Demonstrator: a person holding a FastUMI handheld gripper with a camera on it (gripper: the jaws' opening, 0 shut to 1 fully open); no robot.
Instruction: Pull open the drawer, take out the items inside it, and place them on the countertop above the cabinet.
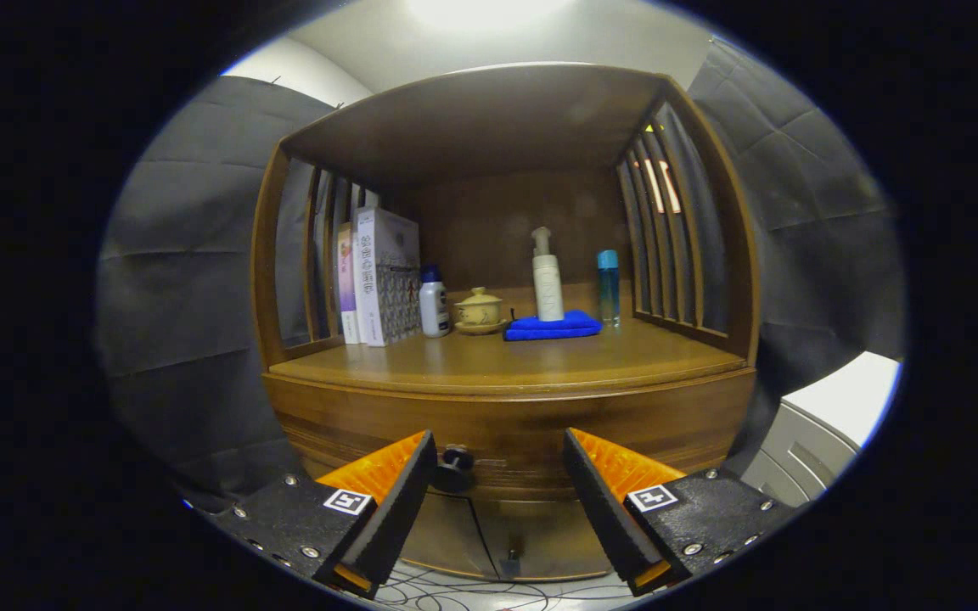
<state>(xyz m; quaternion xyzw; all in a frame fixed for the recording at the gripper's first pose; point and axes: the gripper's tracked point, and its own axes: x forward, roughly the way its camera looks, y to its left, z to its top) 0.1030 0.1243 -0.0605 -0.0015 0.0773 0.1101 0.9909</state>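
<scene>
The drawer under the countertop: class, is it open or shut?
Shut. The drawer front sits flush under the countertop, its knob just inside the open gripper's left finger, ungripped.

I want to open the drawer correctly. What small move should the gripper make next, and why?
Probably shift a little left and forward, then close on the drawer knob. The gripper is open, and the knob sits by one finger, off-centre in the gap, with the drawer apparently closed.
</scene>
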